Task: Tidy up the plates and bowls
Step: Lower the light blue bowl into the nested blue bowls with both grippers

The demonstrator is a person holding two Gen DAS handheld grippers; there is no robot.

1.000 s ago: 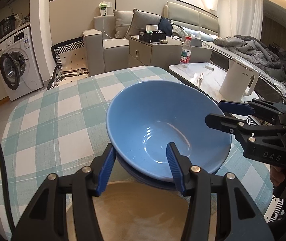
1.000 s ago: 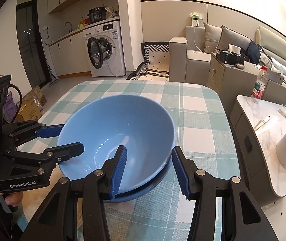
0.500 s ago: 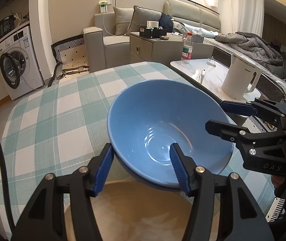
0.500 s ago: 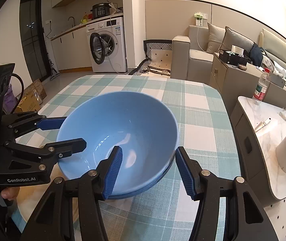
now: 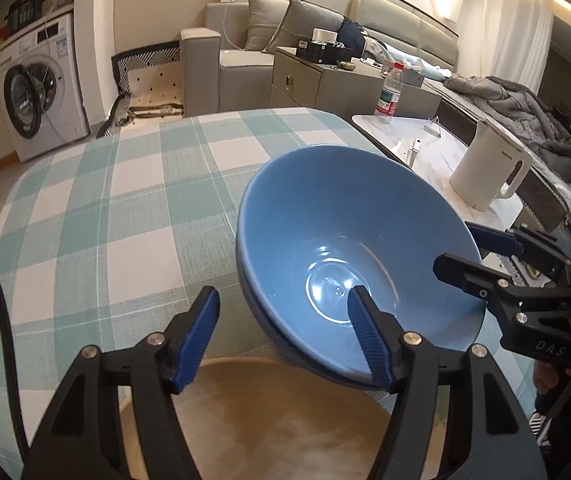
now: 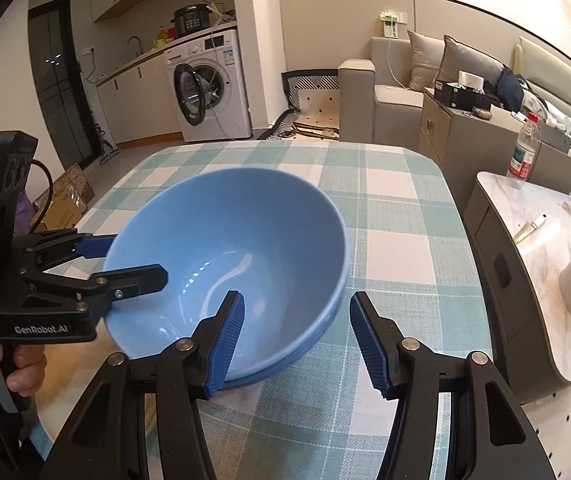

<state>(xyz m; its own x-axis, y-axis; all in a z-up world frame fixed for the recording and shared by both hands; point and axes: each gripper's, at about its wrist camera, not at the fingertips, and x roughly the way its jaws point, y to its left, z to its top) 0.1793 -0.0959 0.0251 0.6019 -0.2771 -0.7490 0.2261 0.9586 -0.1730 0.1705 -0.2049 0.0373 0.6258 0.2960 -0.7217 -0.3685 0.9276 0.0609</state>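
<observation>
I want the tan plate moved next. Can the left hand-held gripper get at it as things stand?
Probably yes: the tan plate lies right under the open left hand-held gripper, though the stacked blue bowls overhang its far edge.

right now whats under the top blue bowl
A second blue bowl: only its rim shows below the top blue bowl, nested. The rest of it is covered. Beneath them, the checked tablecloth.
</observation>
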